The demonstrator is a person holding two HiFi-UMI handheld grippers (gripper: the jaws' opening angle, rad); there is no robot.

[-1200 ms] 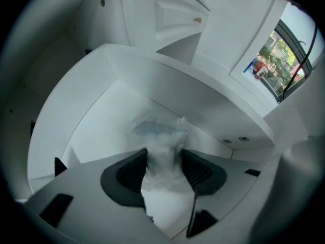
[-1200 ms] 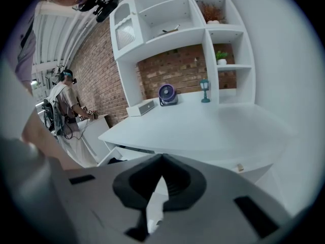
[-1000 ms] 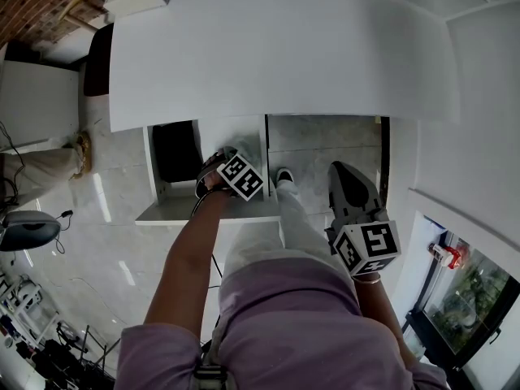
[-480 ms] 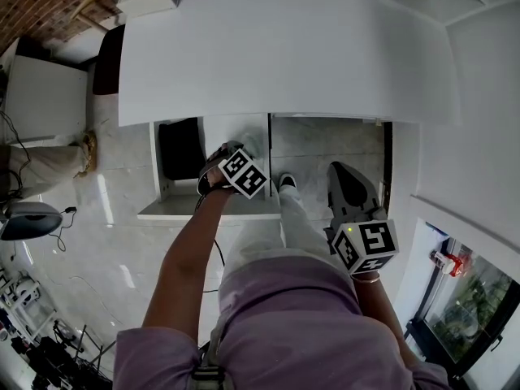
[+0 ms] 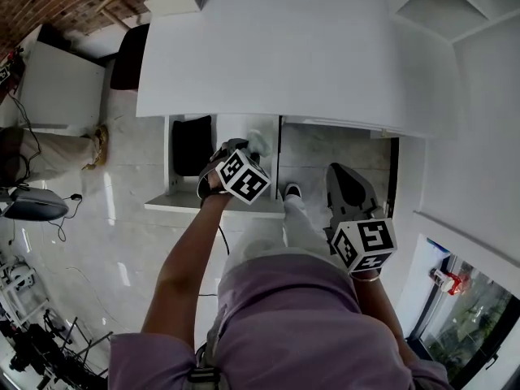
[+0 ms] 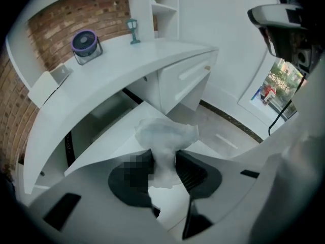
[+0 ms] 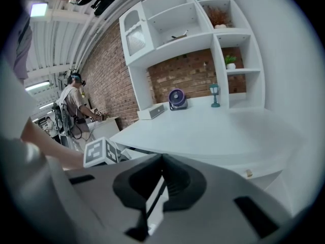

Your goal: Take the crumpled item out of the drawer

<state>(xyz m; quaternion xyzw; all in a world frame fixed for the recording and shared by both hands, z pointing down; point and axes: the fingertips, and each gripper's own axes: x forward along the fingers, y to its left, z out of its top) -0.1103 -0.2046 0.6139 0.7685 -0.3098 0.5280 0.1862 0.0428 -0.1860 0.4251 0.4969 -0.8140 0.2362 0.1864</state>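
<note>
A crumpled white item (image 6: 165, 136) is pinched between the dark pads of my left gripper (image 6: 163, 155), and its bunched top flares out above the jaws. Below it lies the open white drawer (image 6: 114, 139). In the head view the left gripper (image 5: 244, 154) hangs over the pulled-out drawer (image 5: 185, 205) under the white desk (image 5: 268, 55), with the crumpled item (image 5: 258, 142) at its tip. My right gripper (image 5: 343, 181) is held to the right near the person's leg. In its own view the right gripper (image 7: 161, 160) has its pads together with nothing between them.
On the desk stand a small purple fan (image 6: 84, 40), a little lamp figure (image 6: 133, 24) and a white box (image 6: 60, 74). Closed drawers (image 6: 188, 80) are to the right of the open one. Something black (image 5: 192, 145) sits under the desk. A person (image 7: 76, 103) stands by the brick wall.
The crumpled item now shows at the left gripper's tip above the drawer. The left gripper has risen a little; the right gripper has hardly moved.
</note>
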